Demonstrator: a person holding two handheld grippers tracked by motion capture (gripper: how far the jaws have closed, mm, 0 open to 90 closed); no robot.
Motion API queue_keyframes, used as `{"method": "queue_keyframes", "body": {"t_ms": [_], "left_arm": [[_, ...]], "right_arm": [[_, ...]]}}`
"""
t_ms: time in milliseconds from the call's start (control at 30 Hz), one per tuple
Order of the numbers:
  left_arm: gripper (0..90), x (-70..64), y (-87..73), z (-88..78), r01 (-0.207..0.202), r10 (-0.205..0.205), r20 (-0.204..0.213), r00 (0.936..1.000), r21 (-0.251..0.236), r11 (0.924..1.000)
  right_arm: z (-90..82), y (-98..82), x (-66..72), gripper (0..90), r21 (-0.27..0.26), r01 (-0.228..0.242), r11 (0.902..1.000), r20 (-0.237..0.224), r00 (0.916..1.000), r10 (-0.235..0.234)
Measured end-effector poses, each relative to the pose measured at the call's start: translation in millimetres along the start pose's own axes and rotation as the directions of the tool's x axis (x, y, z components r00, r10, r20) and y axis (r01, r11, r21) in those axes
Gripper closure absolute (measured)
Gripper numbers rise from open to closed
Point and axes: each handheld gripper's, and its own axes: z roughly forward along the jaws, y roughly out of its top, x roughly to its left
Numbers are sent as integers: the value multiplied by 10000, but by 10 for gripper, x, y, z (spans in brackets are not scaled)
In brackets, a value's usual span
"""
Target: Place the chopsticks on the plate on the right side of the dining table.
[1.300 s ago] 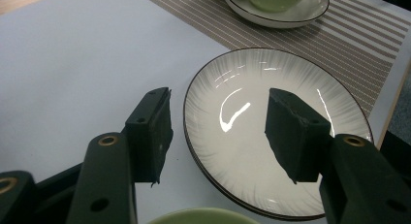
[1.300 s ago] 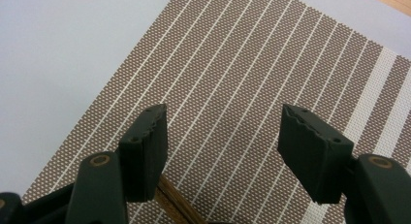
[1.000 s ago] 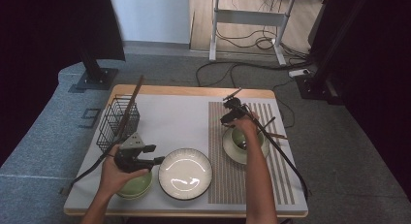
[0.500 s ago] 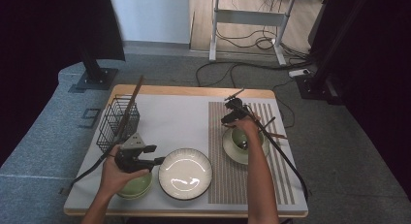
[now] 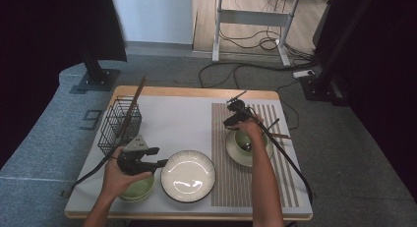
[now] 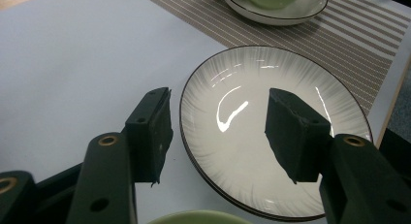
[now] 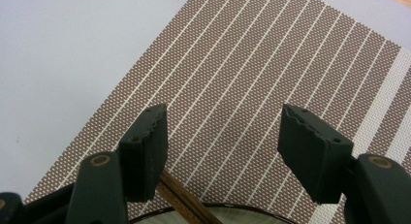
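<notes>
both grippers hover with jaws apart, nothing held.
high view: table (image 5: 162,109), striped mat (image 5: 246,187), white plate (image 5: 188,175) between left gripper (image 5: 160,163) and right gripper (image 5: 231,113). left gripper view alone shows the plate's ribbed rim; right gripper view, a brown stick (image 7: 186,197) beside one jaw.

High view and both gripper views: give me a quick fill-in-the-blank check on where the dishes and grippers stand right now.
1. The left gripper hovers with its jaws ____ over the near rim of the white plate.
2. The green cup sits on a saucer that lies on the ____ placemat.
3. The black wire basket stands at the table's ____ side in the high view.

Missing words: open; striped; left
</notes>
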Motion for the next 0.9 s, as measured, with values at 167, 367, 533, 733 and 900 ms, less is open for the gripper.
{"method": "queue_keyframes", "body": {"t_ms": [167, 367, 533, 733, 900], "left_arm": [[428, 0, 0, 1, 1, -1, 1, 10000, -4, 10000], [427, -1, -1, 6, -7, 7, 7, 10000, 12, 10000], [427, -6, 0, 13, -7, 7, 9, 10000, 23, 10000], [427, -7, 0, 19, -17, 17, 10, 10000, 60, 10000], [427, -7, -1, 27, -16, 16, 24, 10000, 74, 10000]], "right_arm": [[-9, 1, 8, 350, 24, 113, 9999, -33, 9999, -113], [-18, 1, 14, 349, 59, 166, 9998, -68, 9998, -165], [-24, -2, 23, 349, 66, 286, 9996, -98, 9995, -285], [-31, -6, 34, 348, 104, 433, 9990, -194, 9989, -431], [-37, -10, 44, 347, 147, 555, 9983, -281, 9981, -551]]}}
